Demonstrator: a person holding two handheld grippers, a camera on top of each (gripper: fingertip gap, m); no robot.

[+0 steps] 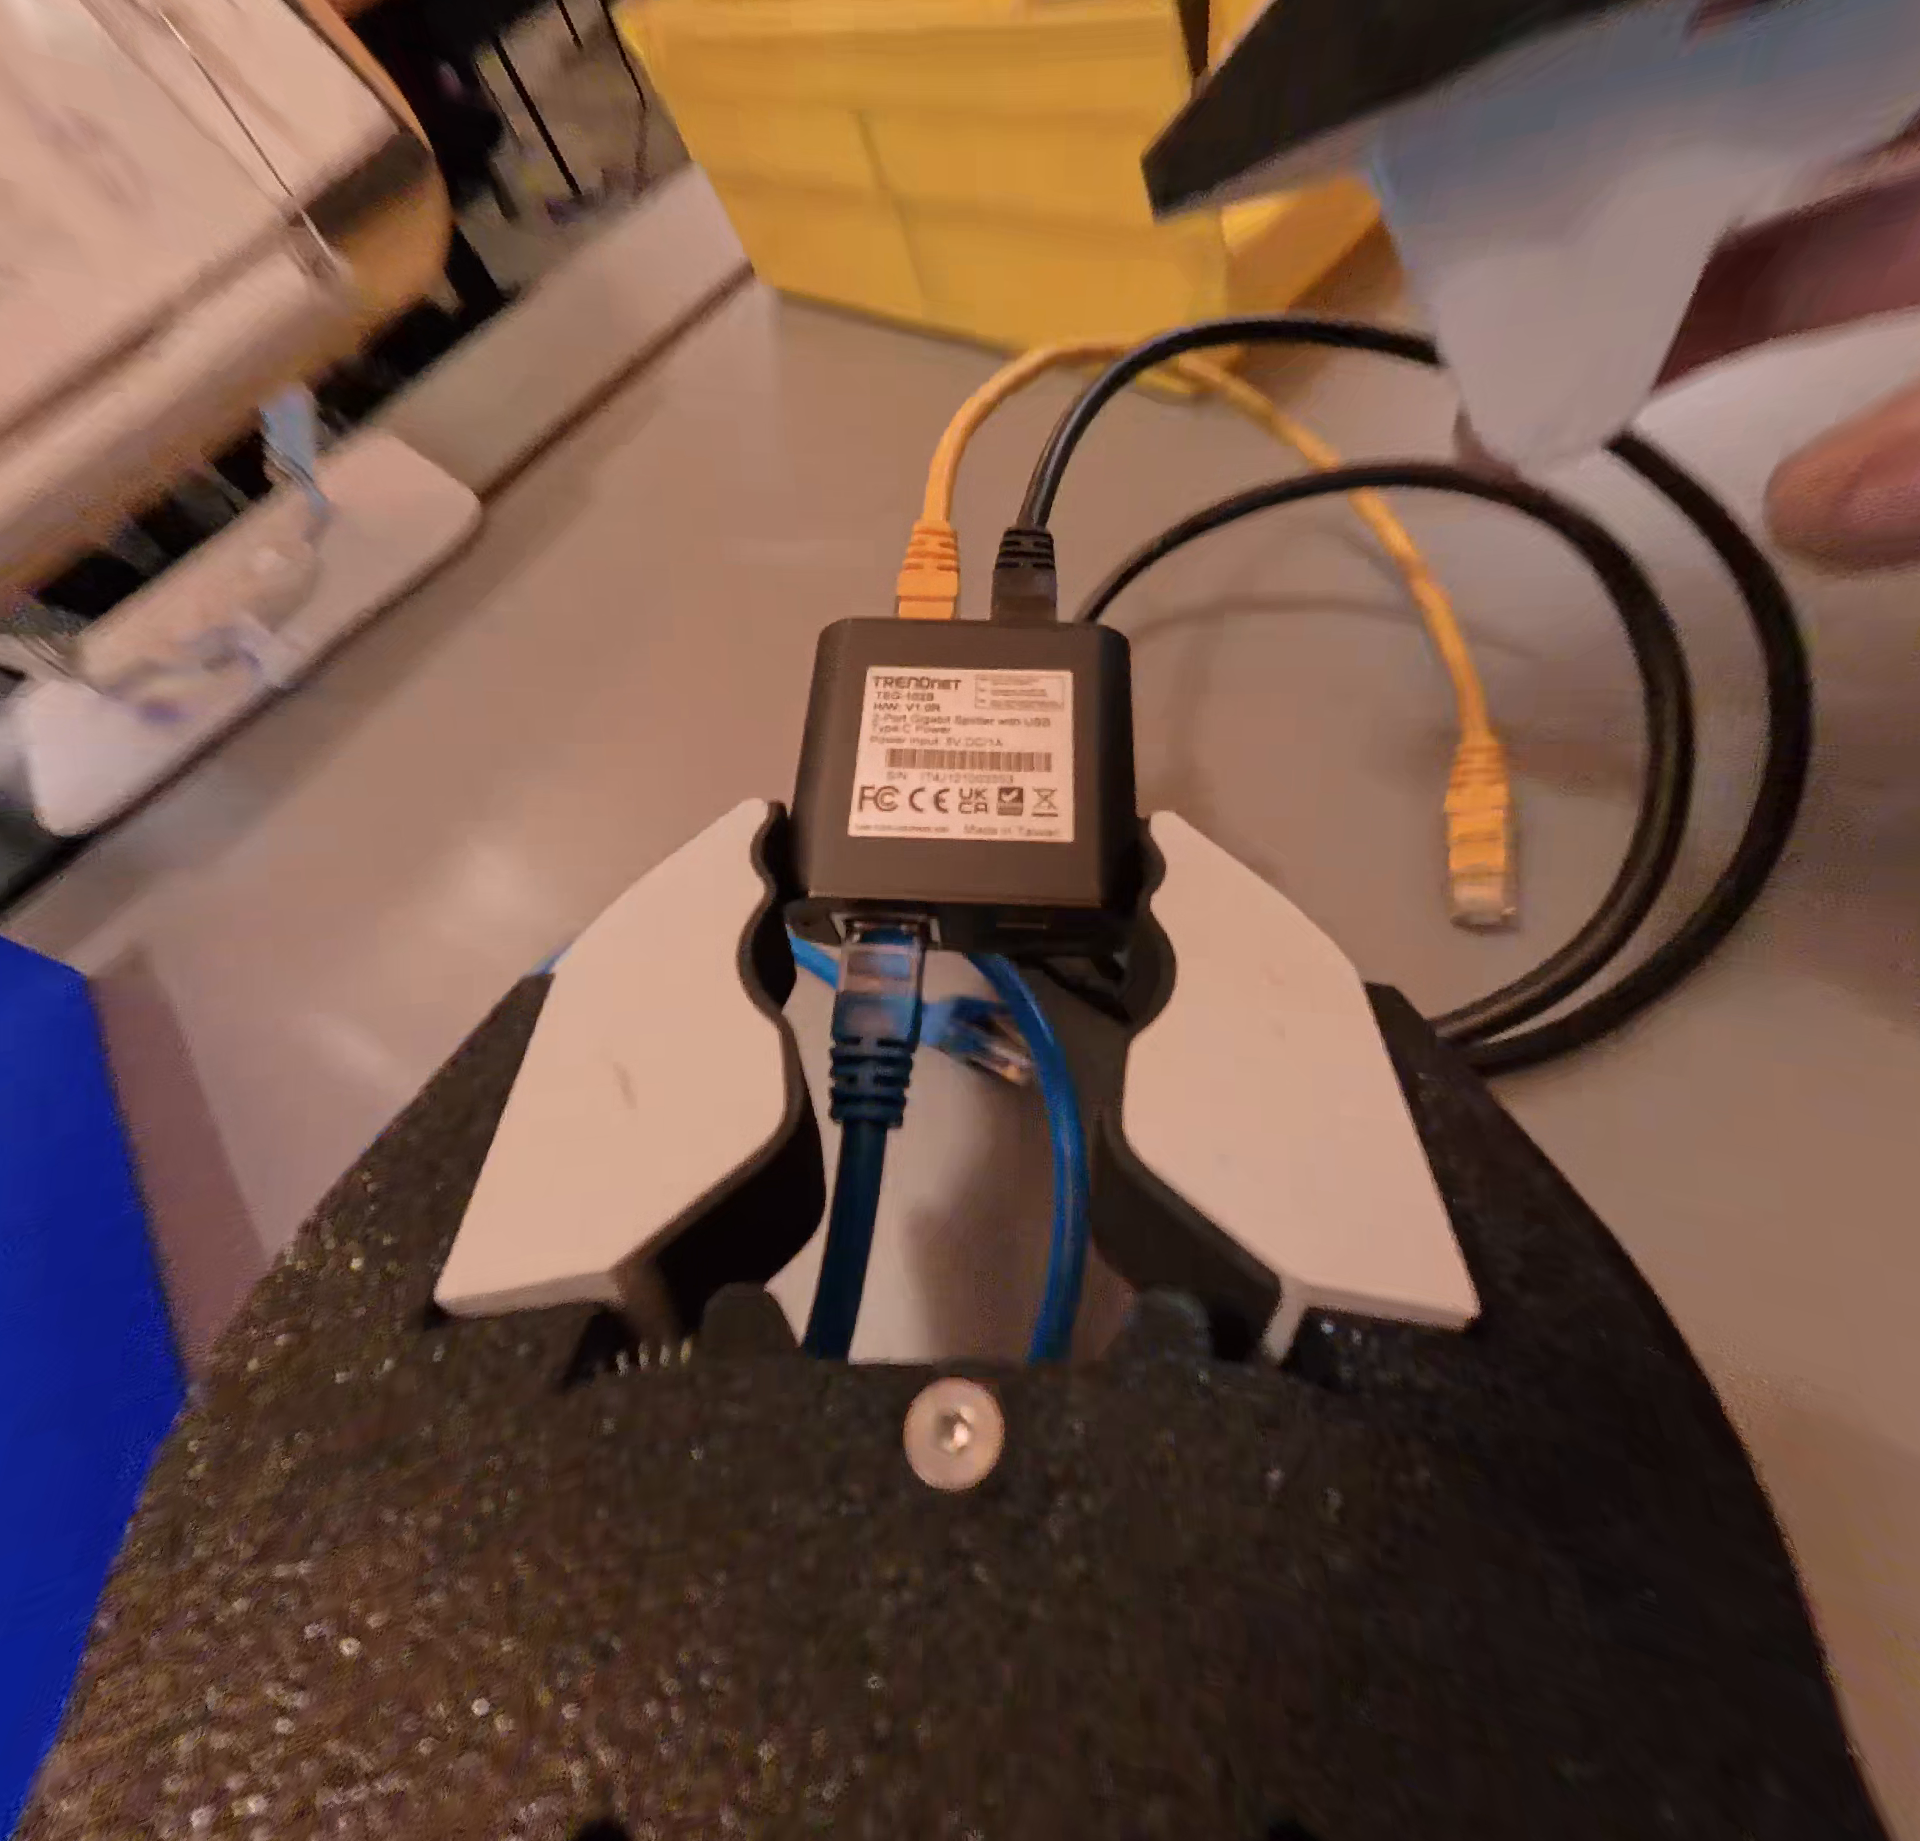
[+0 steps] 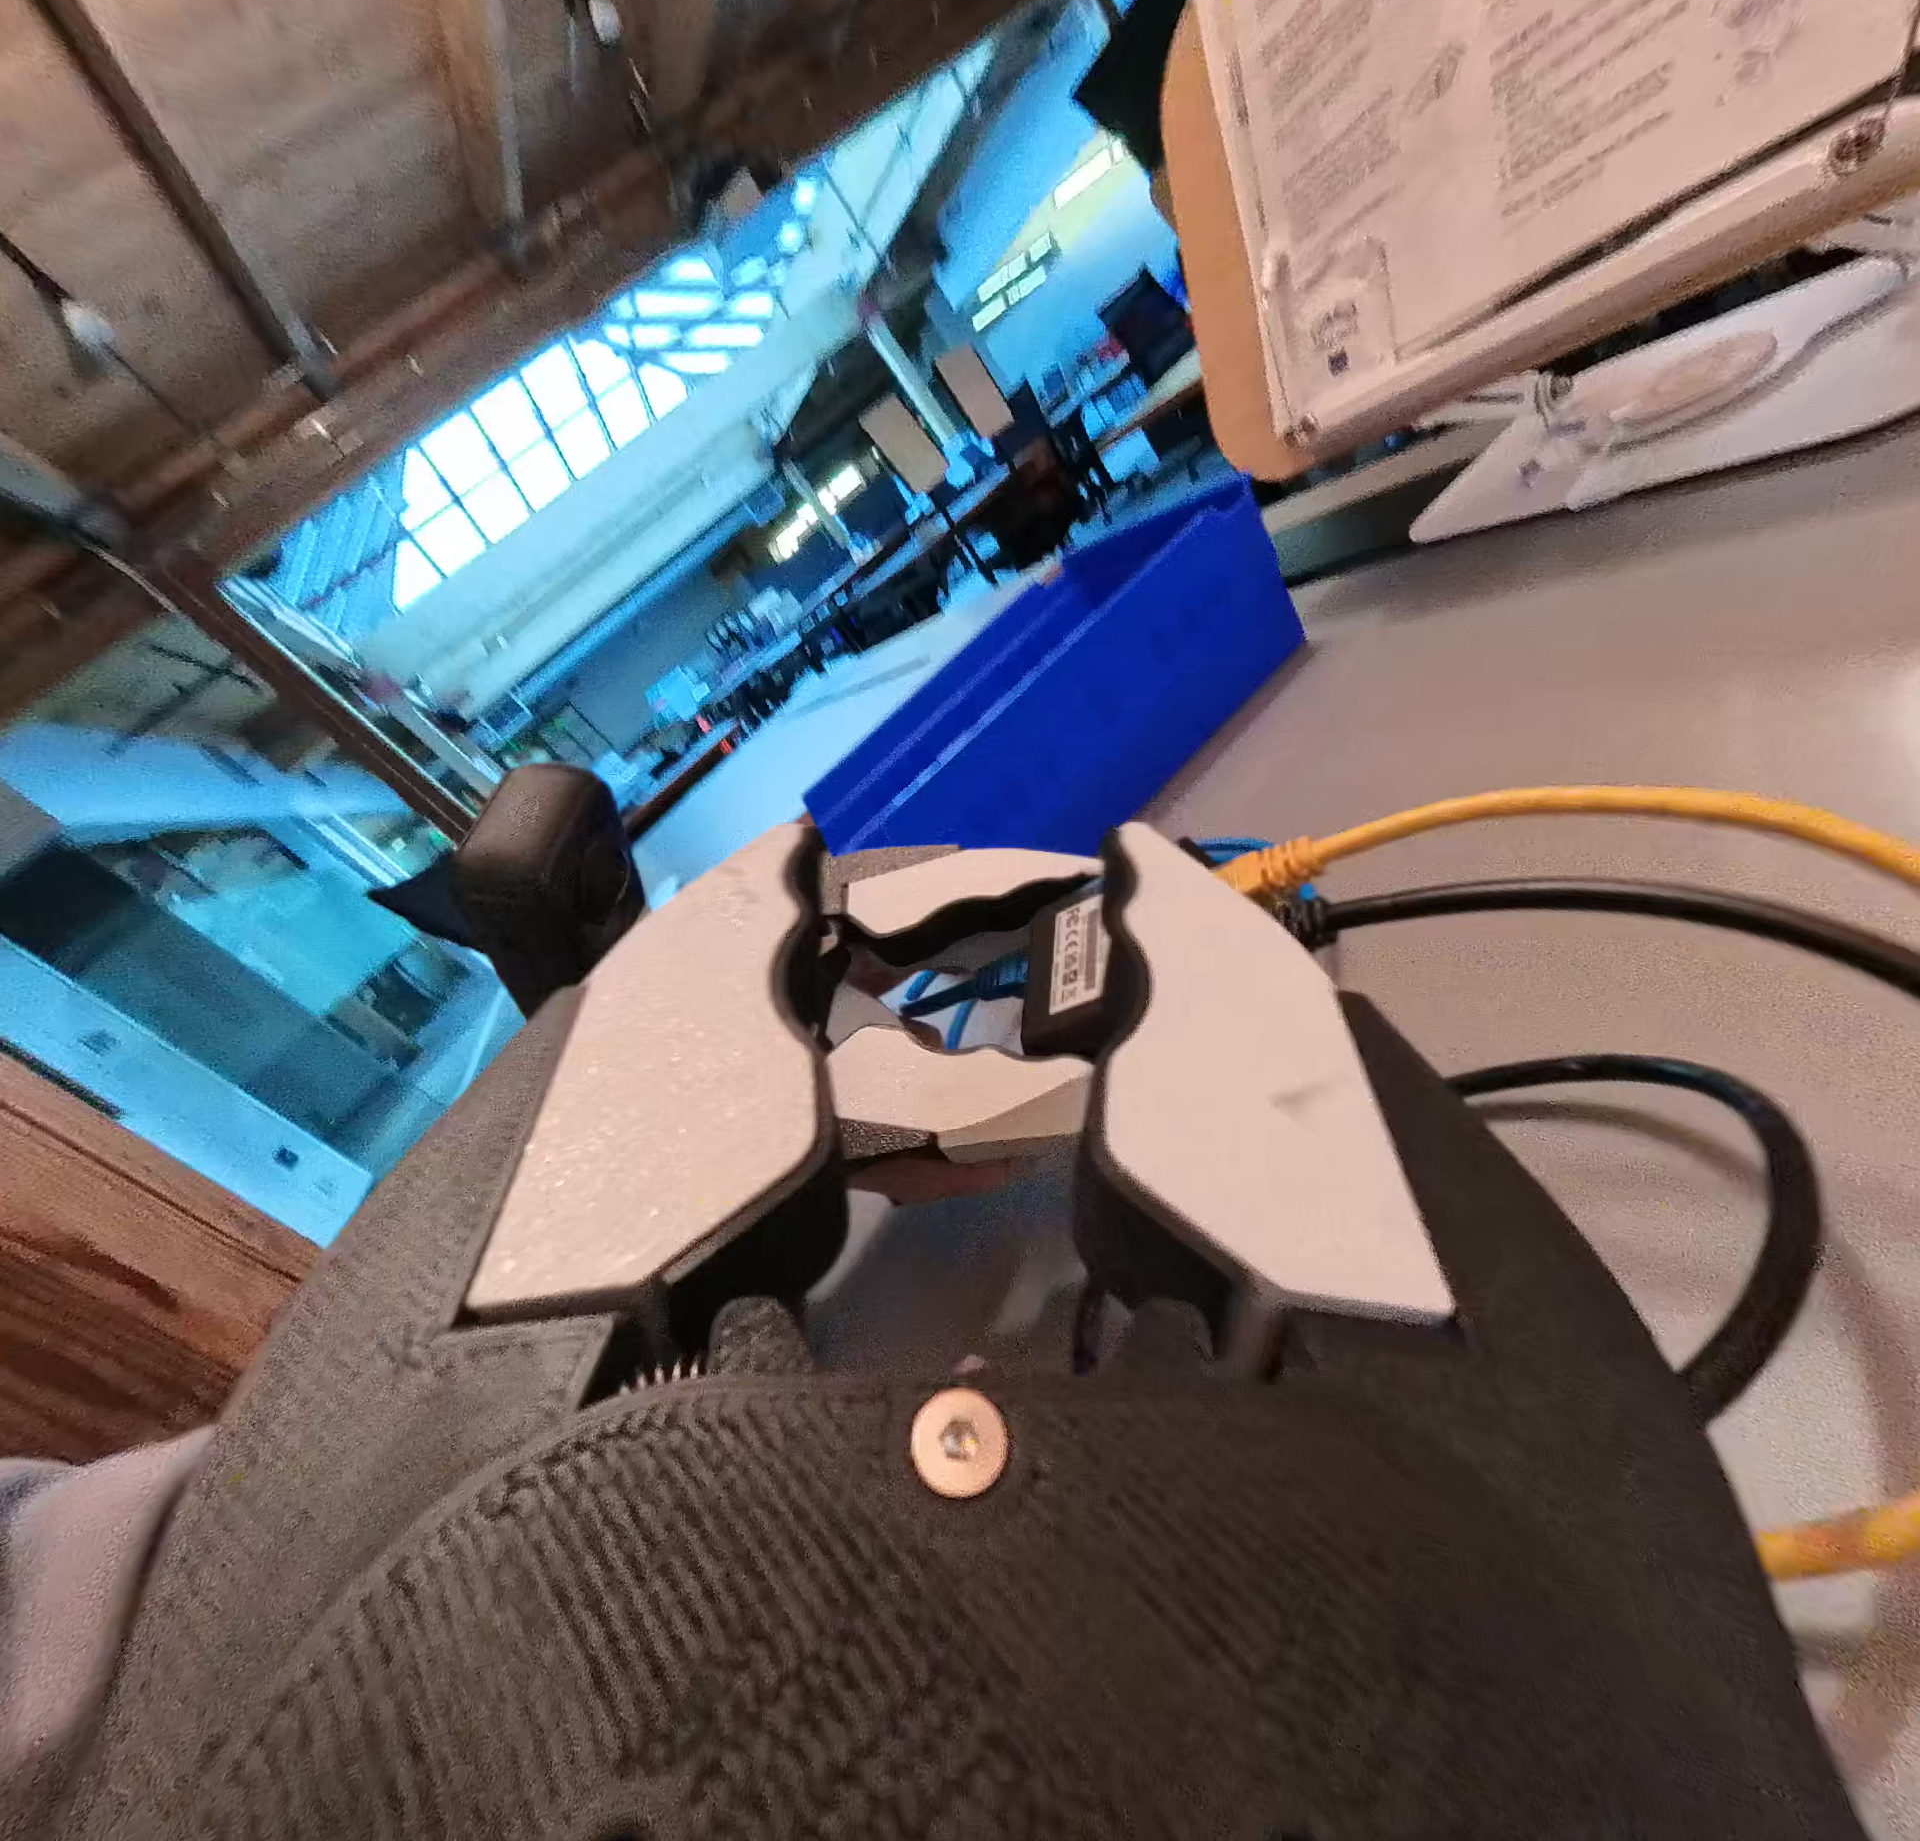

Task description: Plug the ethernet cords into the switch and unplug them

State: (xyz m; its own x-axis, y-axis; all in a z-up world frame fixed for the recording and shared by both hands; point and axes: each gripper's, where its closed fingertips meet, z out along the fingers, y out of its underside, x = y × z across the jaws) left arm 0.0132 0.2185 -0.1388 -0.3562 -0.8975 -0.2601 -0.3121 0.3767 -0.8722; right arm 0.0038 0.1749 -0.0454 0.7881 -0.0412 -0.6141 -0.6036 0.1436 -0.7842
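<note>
The black switch (image 1: 961,763) is held off the grey table, with its labelled face towards the left wrist camera. My left gripper (image 1: 961,835) is shut on its near end. A yellow cord (image 1: 928,565) and a black cord (image 1: 1023,570) are plugged into its far side. A dark blue cord (image 1: 878,991) is plugged into its near side. A lighter blue plug (image 1: 982,1048) hangs loose below. The yellow cord's other plug (image 1: 1481,835) lies loose on the table. My right gripper (image 2: 961,856) is open and empty, in the air beside the switch (image 2: 1070,970). It shows blurred in the left wrist view (image 1: 1455,77).
A yellow bin (image 1: 935,150) stands at the back of the table. A blue bin (image 2: 1060,690) stands on the left side. A coiled black cable (image 1: 1662,752) lies to the right. A white board on a stand (image 2: 1507,181) is at the table's edge. A fingertip (image 1: 1849,492) shows at the right. About 10 cm separates my left fingertips from my right.
</note>
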